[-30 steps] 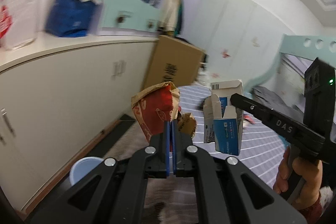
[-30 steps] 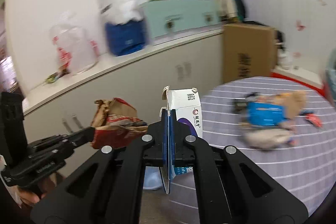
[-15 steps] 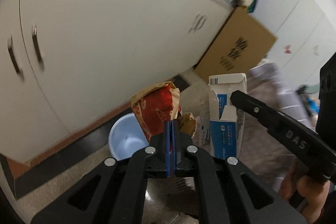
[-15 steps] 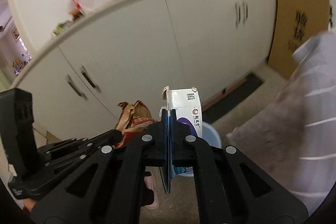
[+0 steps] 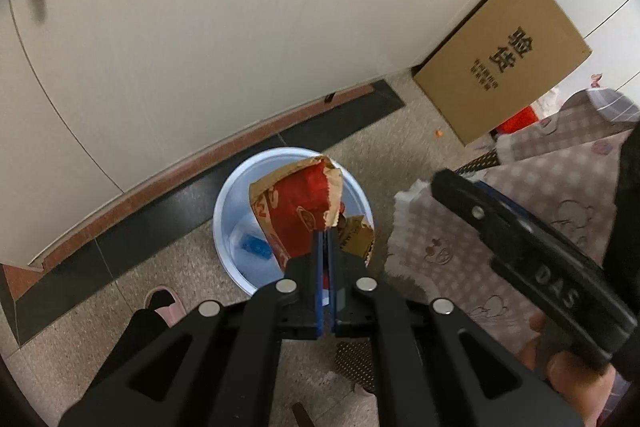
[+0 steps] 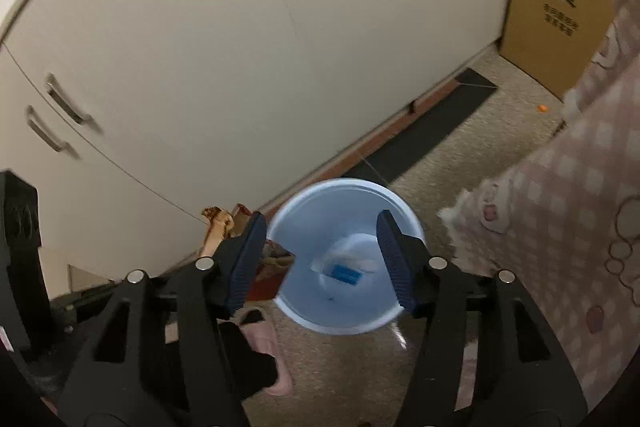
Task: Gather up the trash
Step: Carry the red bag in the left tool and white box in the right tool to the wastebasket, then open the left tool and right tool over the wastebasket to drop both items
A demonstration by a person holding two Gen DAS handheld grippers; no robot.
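At frame centre, the left gripper is pinching a paper bag above the bin; the right gripper, jaws just opening, is gripping nothing, a box seemingly lying inside.

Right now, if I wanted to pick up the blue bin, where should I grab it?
Probably take the blue bin by its rim, coming straight down from above. It stands upright with its mouth open, and the thin wall fits between two fingers. Pick the side away from the red paper bag hanging over it.

Soft, even indoor light; slight motion blur; strong fisheye edge curvature.
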